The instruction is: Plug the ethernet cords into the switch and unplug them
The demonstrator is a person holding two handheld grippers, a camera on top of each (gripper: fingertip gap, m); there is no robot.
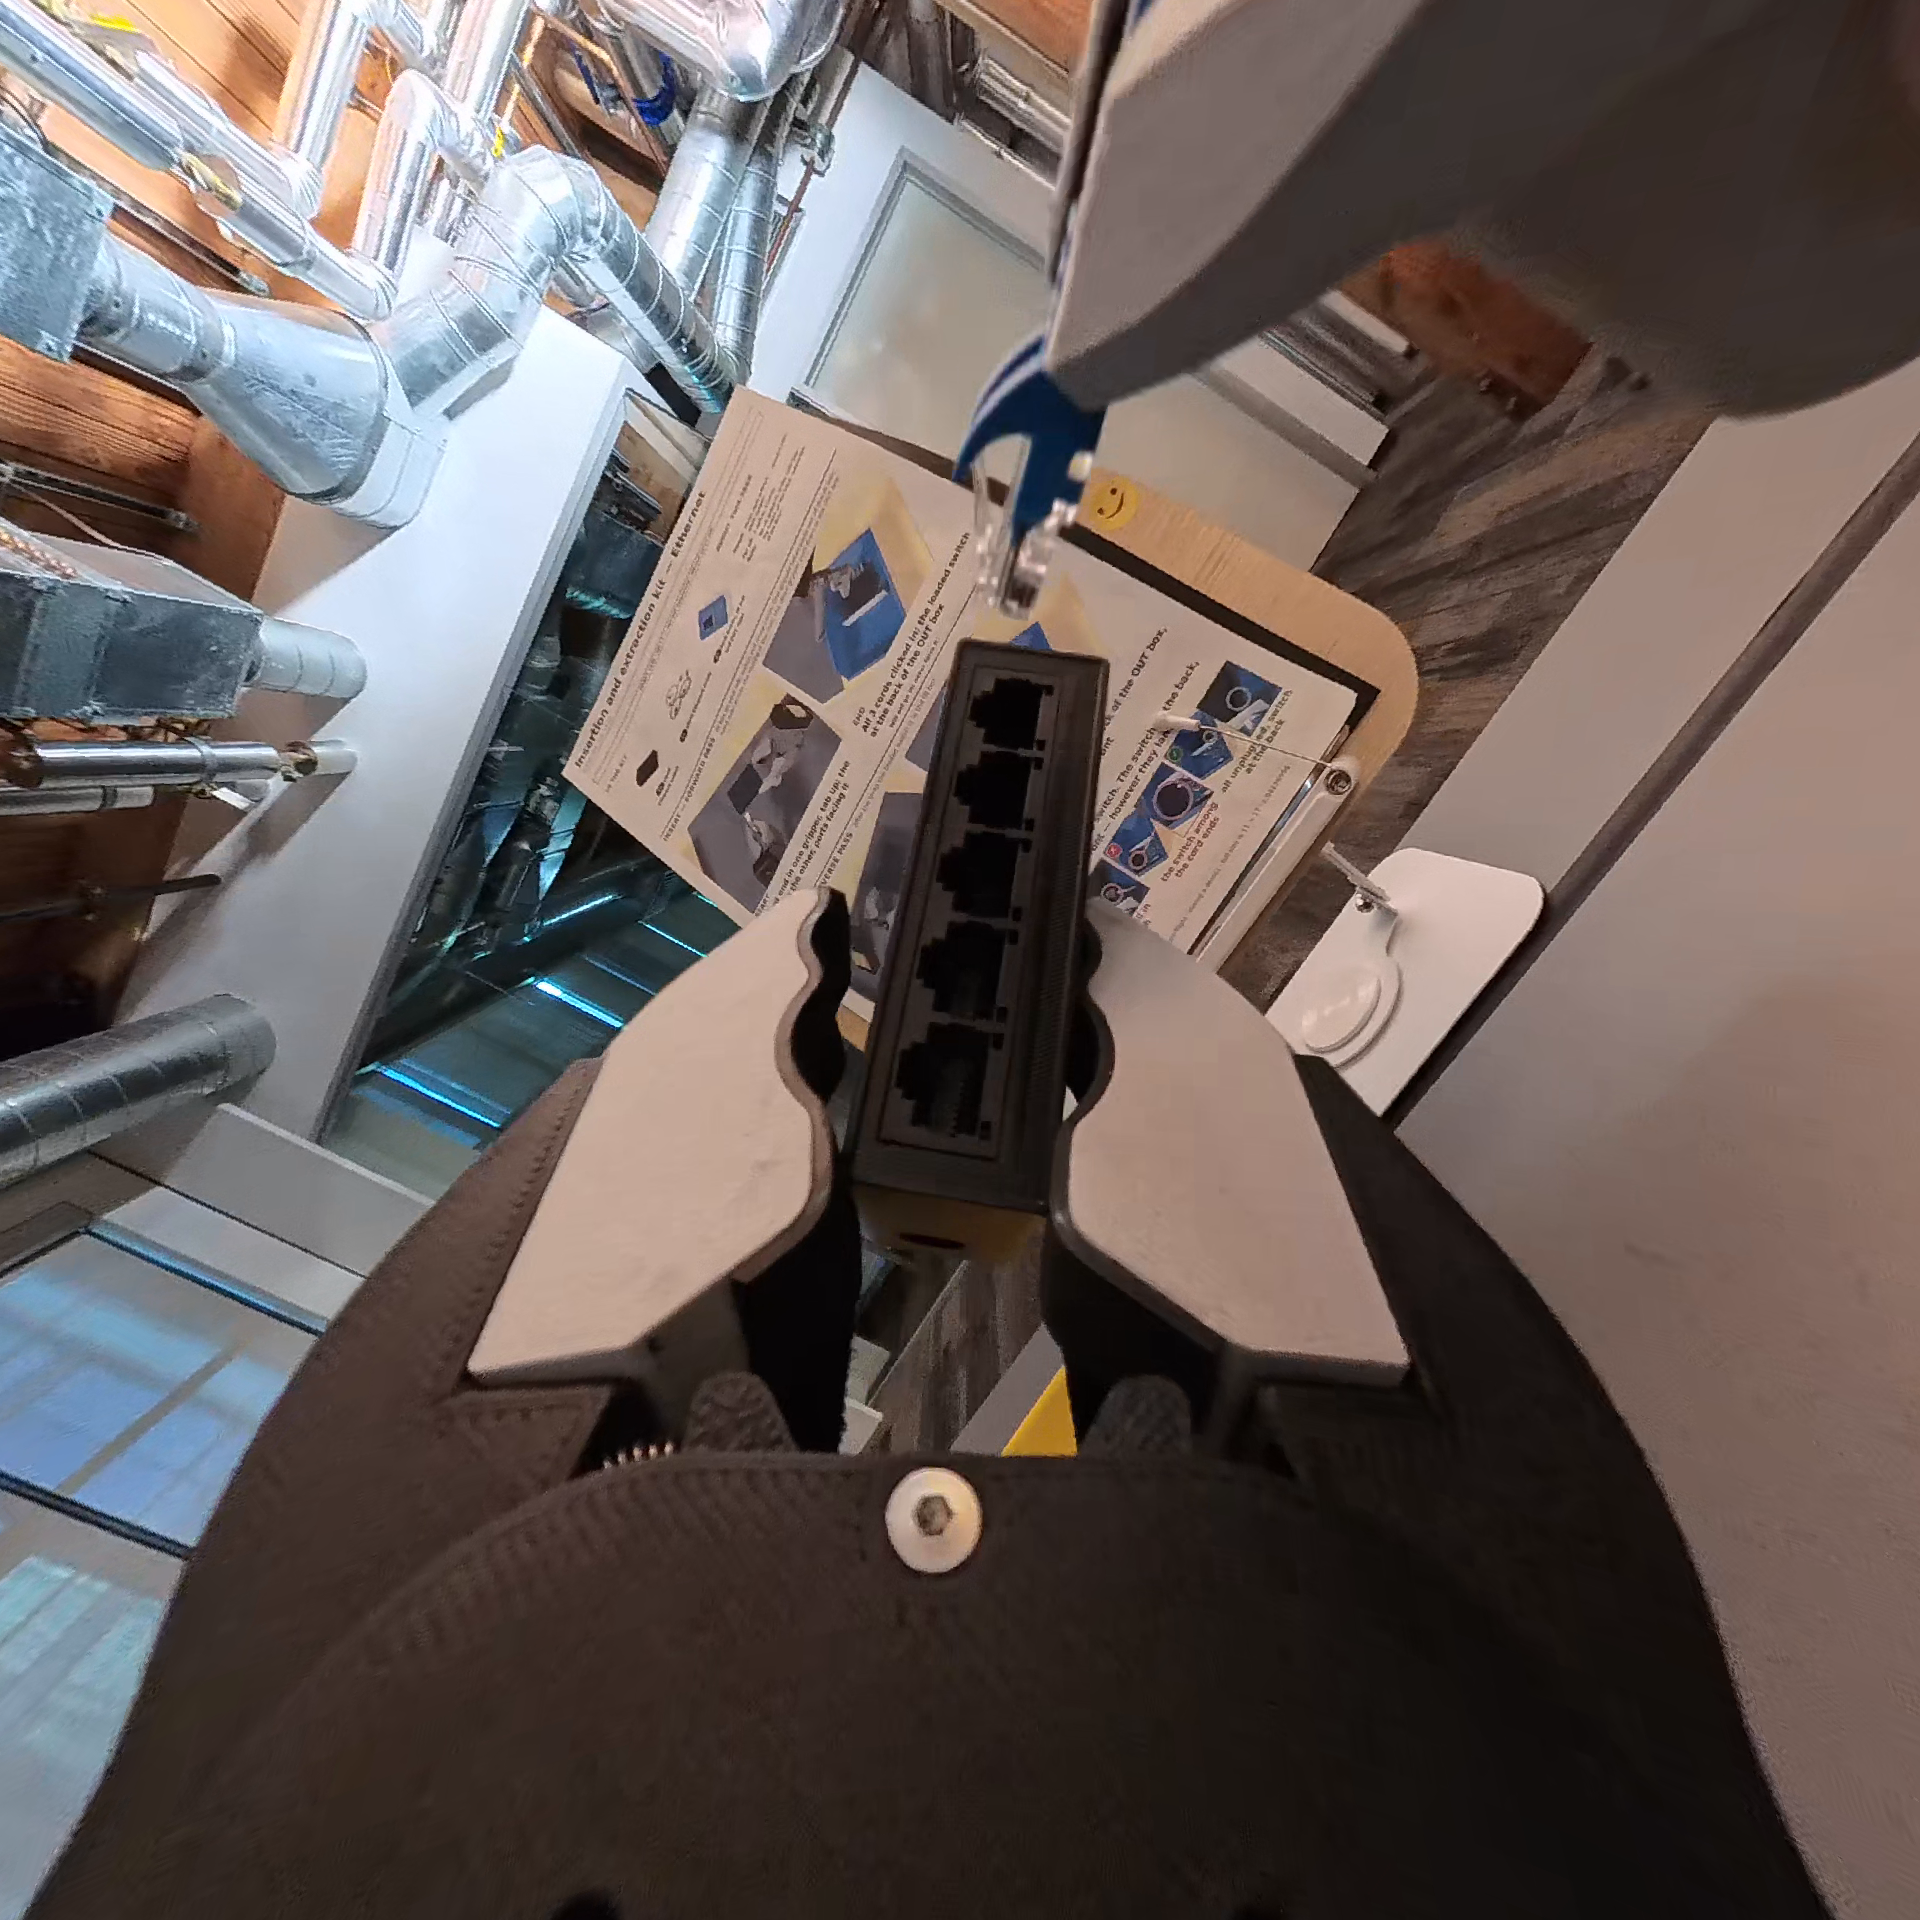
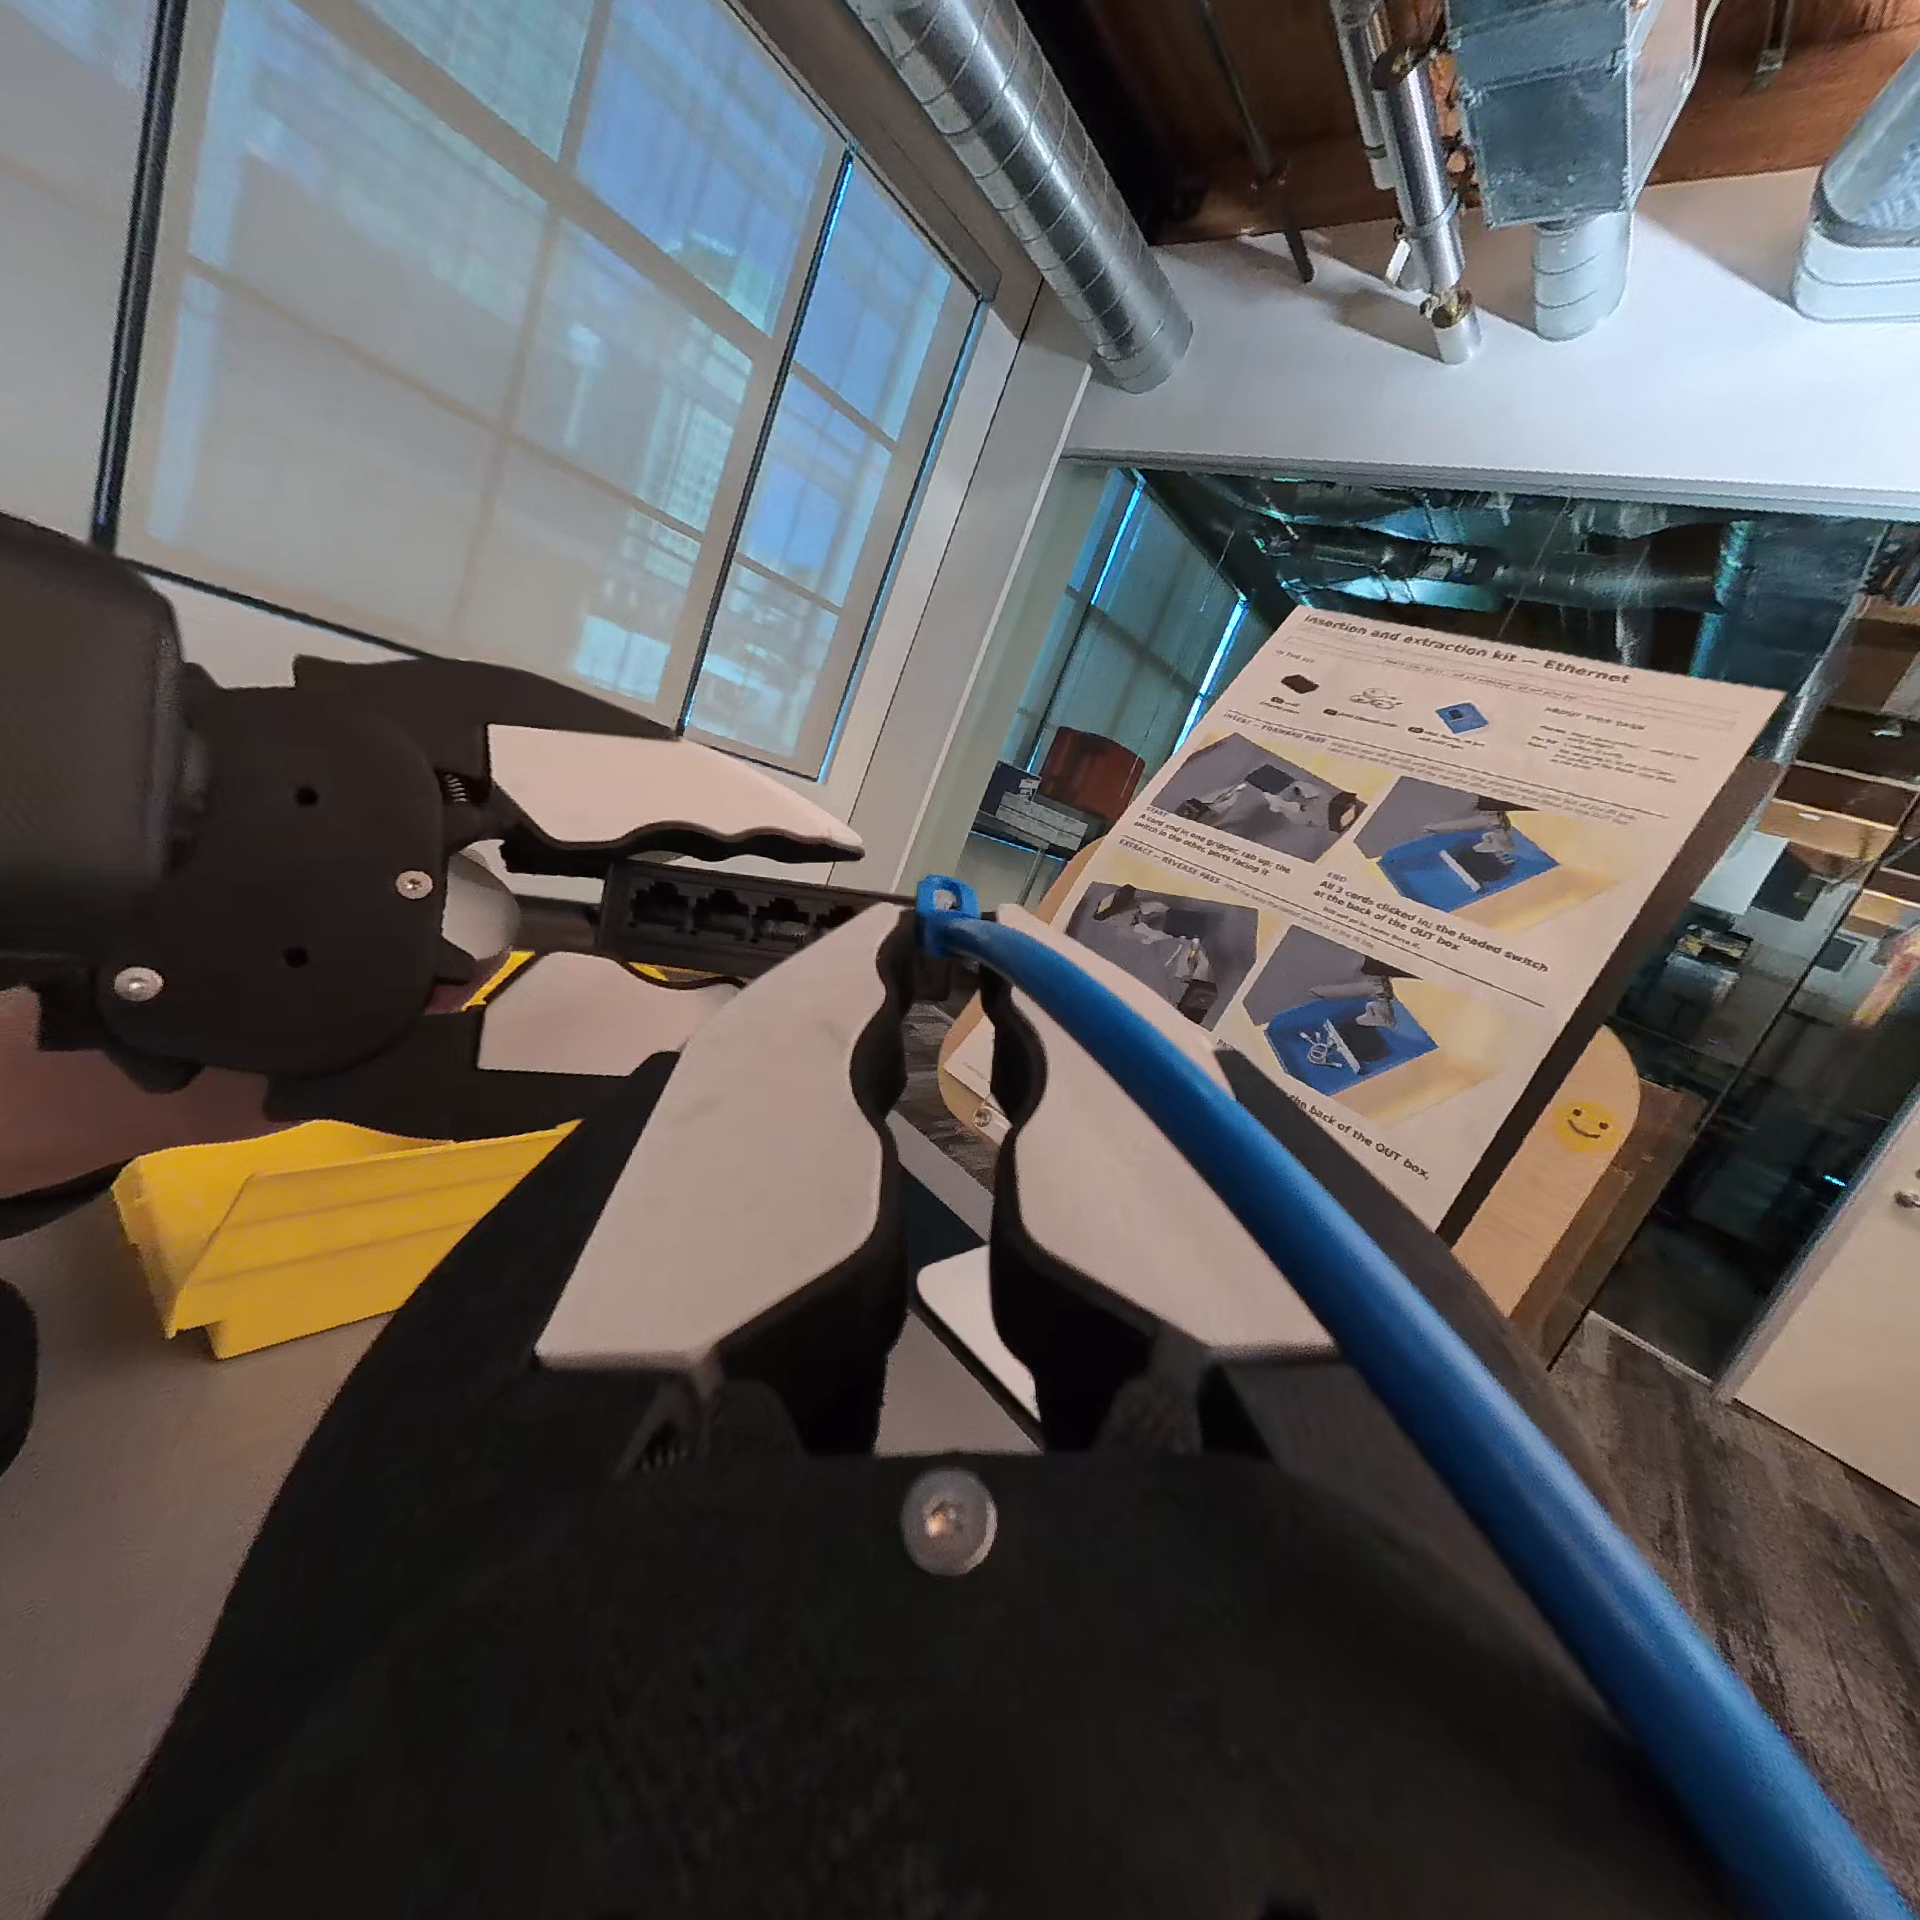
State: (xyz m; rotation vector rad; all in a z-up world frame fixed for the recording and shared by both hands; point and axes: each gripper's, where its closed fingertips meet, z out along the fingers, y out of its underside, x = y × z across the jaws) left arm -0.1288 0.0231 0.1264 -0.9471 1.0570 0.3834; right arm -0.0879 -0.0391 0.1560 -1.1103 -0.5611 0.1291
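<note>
My left gripper (image 1: pixel 961 961) is shut on a black ethernet switch (image 1: pixel 982 914) and holds it up in the air, its row of empty ports facing the camera. The right gripper (image 1: pixel 1351 187) comes in from the upper right in this view, with a clear plug on a blue cord (image 1: pixel 1023 520) just beyond the switch's far end. In the right wrist view, my right gripper (image 2: pixel 940 961) is shut on the blue ethernet cord (image 2: pixel 1299 1195) near its plug end (image 2: pixel 940 904). The left gripper (image 2: pixel 665 831) holds the switch (image 2: pixel 727 920) just left of the plug.
An instruction board (image 2: pixel 1392 894) stands on a wooden stand behind the work area; it also shows in the left wrist view (image 1: pixel 810 644). A yellow bin (image 2: pixel 312 1205) sits on the grey table (image 2: pixel 156 1507). A white base plate (image 1: pixel 1413 966) lies on the table. Windows and ceiling ducts lie beyond. One gripper's finger ends stand about 8 cm off the other's.
</note>
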